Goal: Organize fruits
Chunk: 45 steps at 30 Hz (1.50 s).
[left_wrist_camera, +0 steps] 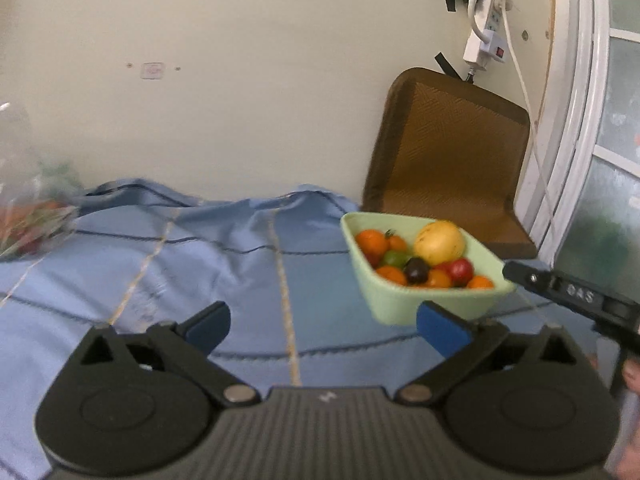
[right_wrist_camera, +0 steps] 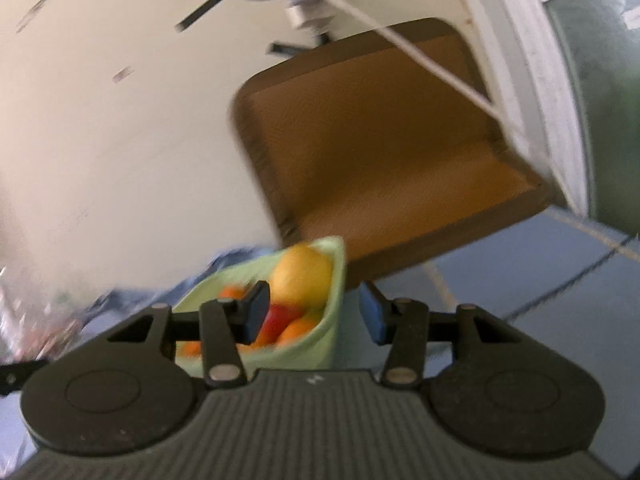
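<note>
On the blue cloth (left_wrist_camera: 240, 264) ahead of my left gripper (left_wrist_camera: 322, 326), jaws wide and empty, sits a pale green bowl (left_wrist_camera: 400, 300) of orange, red, green and dark fruit with one big yellow fruit (left_wrist_camera: 439, 242). Far left, a clear bag (left_wrist_camera: 28, 216) blurs.

My right gripper (right_wrist_camera: 314, 316) is partly open, empty; its left finger (right_wrist_camera: 256, 312) hides some fruit in the smeared bowl (right_wrist_camera: 316, 344). Behind stands a brown cushion (right_wrist_camera: 380, 152) against the cream wall (right_wrist_camera: 120, 140).

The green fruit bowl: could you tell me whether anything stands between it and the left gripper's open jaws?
Nothing visible does: only bare blue cloth lies between the left gripper and the green fruit bowl.
</note>
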{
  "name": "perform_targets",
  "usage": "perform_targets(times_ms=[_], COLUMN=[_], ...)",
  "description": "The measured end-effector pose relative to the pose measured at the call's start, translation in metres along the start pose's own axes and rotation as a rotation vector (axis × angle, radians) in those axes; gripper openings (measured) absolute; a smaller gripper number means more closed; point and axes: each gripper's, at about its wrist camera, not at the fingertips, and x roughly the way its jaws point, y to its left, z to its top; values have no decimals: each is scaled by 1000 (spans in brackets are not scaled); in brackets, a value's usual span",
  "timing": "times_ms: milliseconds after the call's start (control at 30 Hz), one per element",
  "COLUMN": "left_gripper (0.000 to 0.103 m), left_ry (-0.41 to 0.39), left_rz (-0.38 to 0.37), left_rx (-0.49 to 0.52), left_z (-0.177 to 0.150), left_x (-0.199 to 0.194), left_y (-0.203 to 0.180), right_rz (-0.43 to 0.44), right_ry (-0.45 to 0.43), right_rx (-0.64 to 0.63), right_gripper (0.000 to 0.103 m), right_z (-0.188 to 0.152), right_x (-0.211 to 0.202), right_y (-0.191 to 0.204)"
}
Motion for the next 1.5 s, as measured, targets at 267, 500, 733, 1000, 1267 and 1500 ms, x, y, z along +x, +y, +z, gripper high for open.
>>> perform_targets(times_ms=[267,500,733,1000,1267,1500], left_gripper=[103,103,103,103,103,103], left_ry=[-35,-46,-98,-128,-131,-106], left_rz=[-44,-4,25,117,188,250], left_rx=[-32,56,118,147,138,211], left_z=[-27,-37,-42,-45,-46,-52], left_x=[-15,2,-6,-11,-11,-10], left_y=[7,-17,-25,-28,-26,-39], right_rz=[-11,-70,-107,-75,-23,-18], right_ry=[100,126,123,125,125,107], right_rx=[69,32,57,54,66,29], right_gripper=[52,52,52,52,58,58], right_z=[-35,-48,-53,-53,-52,-53], right_x=[-39,-50,-58,-60,-61,-65], right_y=[22,32,27,27,24,30])
